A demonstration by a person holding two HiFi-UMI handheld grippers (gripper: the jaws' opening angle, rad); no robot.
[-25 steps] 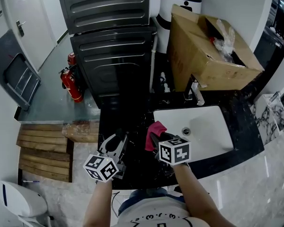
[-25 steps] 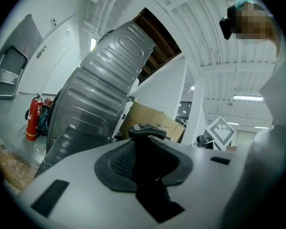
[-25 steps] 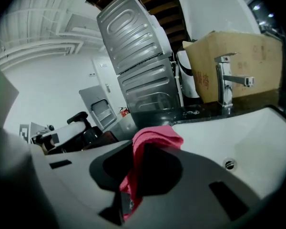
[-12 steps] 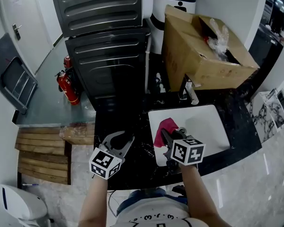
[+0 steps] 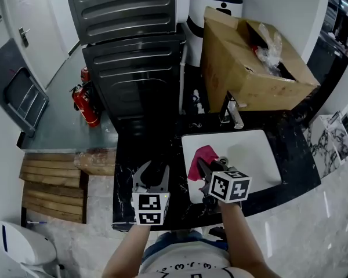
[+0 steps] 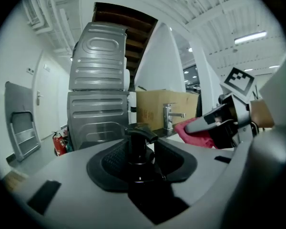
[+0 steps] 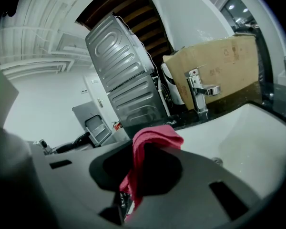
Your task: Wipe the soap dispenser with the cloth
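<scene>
the soap dispenser (image 6: 139,149) stands on the dark counter (image 5: 130,155) left of the sink (image 5: 252,155). it is now bracketed by the left gripper (image 5: 152,174), whose jaws have just been opening and do not clamp it. the right gripper (image 5: 204,168) pinches the cloth (image 5: 200,156) nearby. wiping is not yet begun.

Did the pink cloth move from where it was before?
Yes. The cloth, held in the right tongs, went right. Before, it hung at the left edge of the sink; now it hangs over the sink.
</scene>
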